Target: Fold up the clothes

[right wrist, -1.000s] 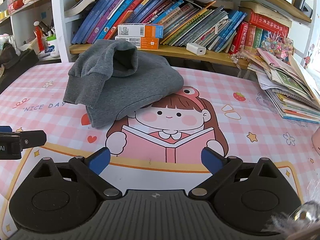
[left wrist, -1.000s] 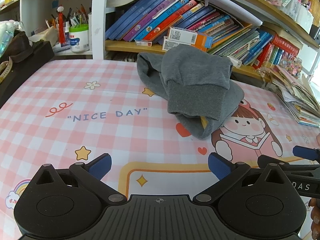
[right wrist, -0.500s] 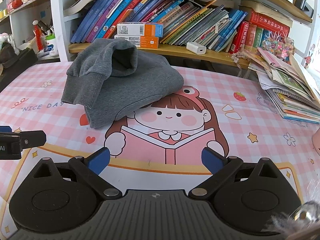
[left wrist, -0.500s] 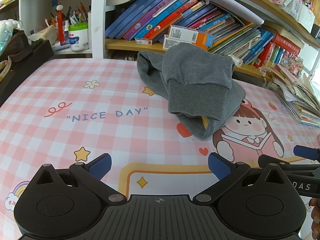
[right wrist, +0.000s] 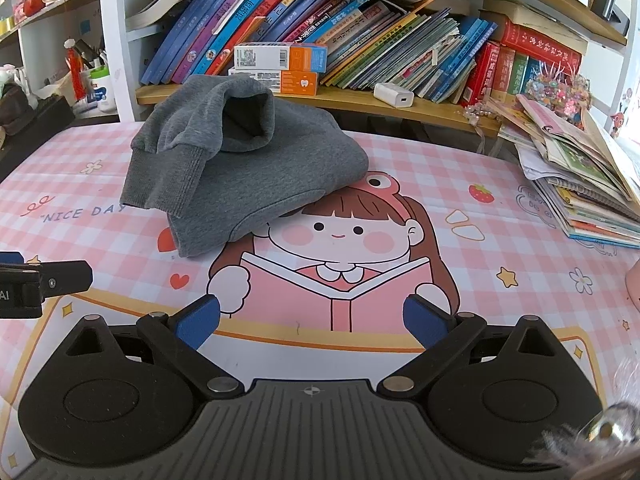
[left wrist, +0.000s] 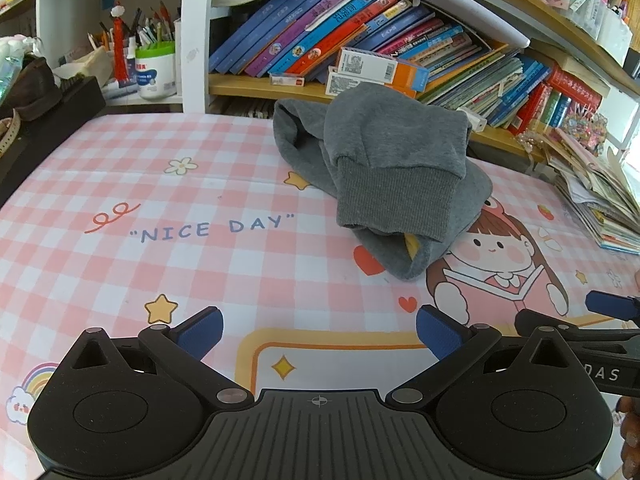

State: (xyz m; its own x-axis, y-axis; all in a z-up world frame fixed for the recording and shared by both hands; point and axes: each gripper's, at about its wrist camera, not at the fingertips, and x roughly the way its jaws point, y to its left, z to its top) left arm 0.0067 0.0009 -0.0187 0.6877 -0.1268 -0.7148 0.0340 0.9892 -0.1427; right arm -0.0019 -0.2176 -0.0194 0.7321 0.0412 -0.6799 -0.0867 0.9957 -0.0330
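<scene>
A grey sweatshirt (left wrist: 384, 168) lies bunched in a heap on the pink checked table mat (left wrist: 168, 248), its ribbed hem hanging toward me. It also shows in the right wrist view (right wrist: 240, 176), with an open sleeve or neck on top. My left gripper (left wrist: 319, 332) is open and empty, low over the mat, well short of the sweatshirt. My right gripper (right wrist: 311, 320) is open and empty over the cartoon girl print. Each gripper shows at the edge of the other's view.
A bookshelf (right wrist: 360, 48) full of leaning books runs behind the table. A stack of magazines (right wrist: 580, 184) sits at the table's right edge. A pen cup (left wrist: 156, 68) and a dark bag (left wrist: 32, 96) stand at the left.
Both grippers have crept slightly forward toward the sweatshirt. The sweatshirt has not moved, and both jaws stay open.
</scene>
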